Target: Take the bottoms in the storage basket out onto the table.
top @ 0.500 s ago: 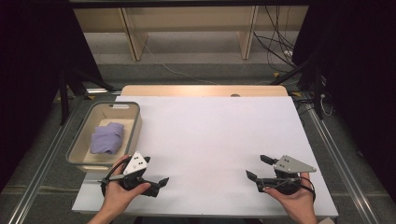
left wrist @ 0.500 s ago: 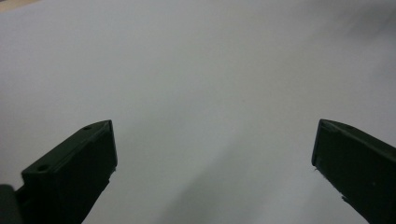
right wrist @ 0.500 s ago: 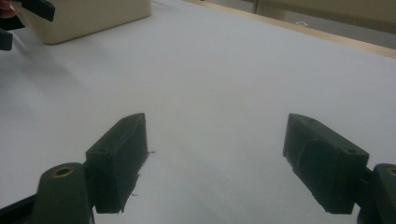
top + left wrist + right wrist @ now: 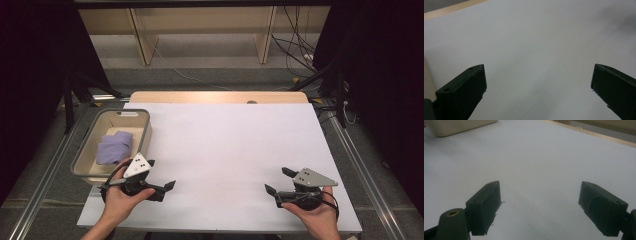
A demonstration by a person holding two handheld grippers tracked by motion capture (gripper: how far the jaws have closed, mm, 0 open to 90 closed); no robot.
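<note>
With both sets of fingers wide and empty over the tabletop (image 4: 225,145), the left gripper (image 4: 161,176) should swing toward the purple cloth (image 4: 115,146) in the bin (image 4: 82,159) behind its fingers, while the right gripper (image 4: 278,181) waits.

The left gripper (image 4: 161,175) is black, with a grey three-cornered plate (image 4: 138,165) on top. The plate has small black dots on it. A thin black cable (image 4: 111,179) loops out from its side. The right gripper (image 4: 278,180) is black too, and its grey plate (image 4: 313,177) is also three-cornered with little dark dots. A black cable (image 4: 334,201) curls beside it. Each gripper has two short black jaws with pointed ends. Seen close up in the gripper views, the jaws are dark, blocky and flat-faced, with small round screw holes (image 4: 470,68) on top. A brass-coloured ring (image 4: 453,213) sits on the right gripper. The hands (image 4: 122,202) and forearms are bare, with no sleeves.
</note>
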